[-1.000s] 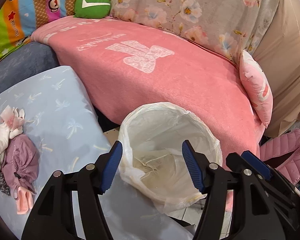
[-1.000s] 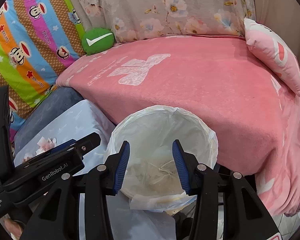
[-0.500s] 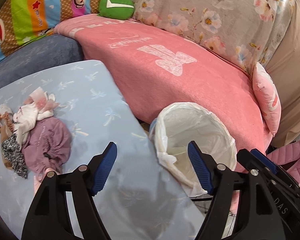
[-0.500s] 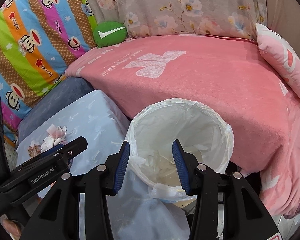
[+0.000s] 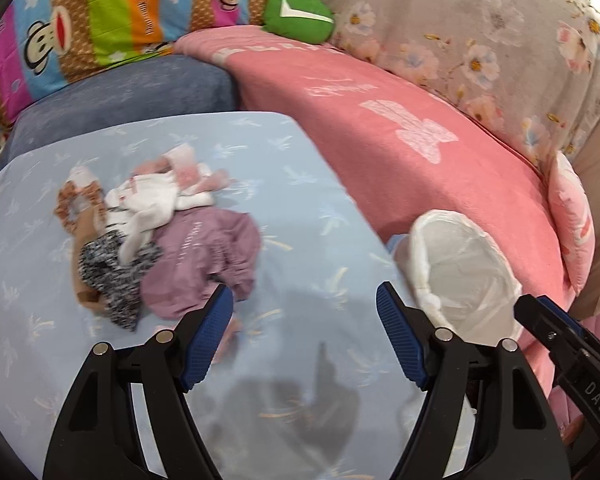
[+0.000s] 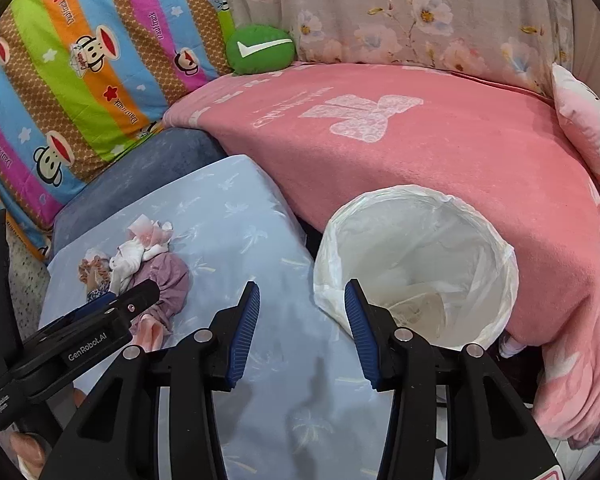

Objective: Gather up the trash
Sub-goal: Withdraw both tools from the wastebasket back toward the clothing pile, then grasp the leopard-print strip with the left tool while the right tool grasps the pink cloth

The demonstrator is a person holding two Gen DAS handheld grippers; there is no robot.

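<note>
Left gripper (image 5: 305, 326) jaws spread wide, nothing between them, hanging over the light-blue sheet (image 5: 292, 184). Right gripper (image 6: 299, 320) jaws partly apart, also empty, just beside the lined trash bin (image 6: 416, 264). Bin sits between the blue-sheeted surface and the pink blanket (image 6: 420, 152). Trash pile (image 5: 156, 240) of crumpled tissues, scraps and a purple cloth lies on the sheet, near the left gripper's left pad.
</note>
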